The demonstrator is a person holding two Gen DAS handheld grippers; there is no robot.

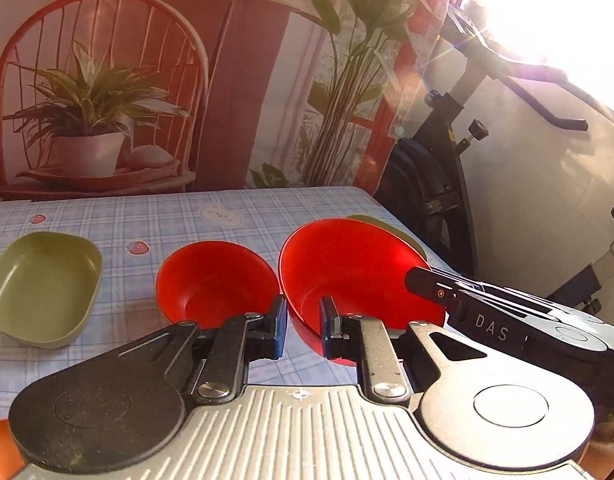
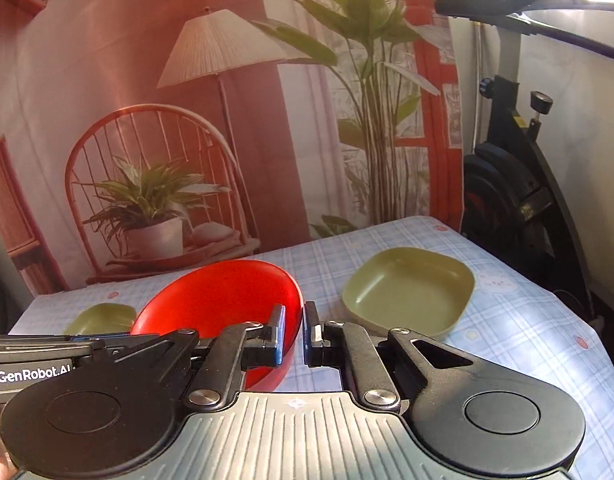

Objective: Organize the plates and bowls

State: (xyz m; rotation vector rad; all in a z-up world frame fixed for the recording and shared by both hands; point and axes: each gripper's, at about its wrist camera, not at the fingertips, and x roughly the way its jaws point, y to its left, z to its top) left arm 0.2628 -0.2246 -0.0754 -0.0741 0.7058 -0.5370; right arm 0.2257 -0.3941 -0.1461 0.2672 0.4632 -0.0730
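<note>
Early, it seems: nothing is stacked. The left tool [image 1: 303,316] and right tool [image 2: 295,320] are both nearly closed on the big bowl's [image 1: 359,276] rim, holding it tilted just right of the small bowl [image 1: 211,280]. One green dish [image 1: 43,280] sits left of the small bowl, a second dish [image 2: 407,292] far to its right.
</note>
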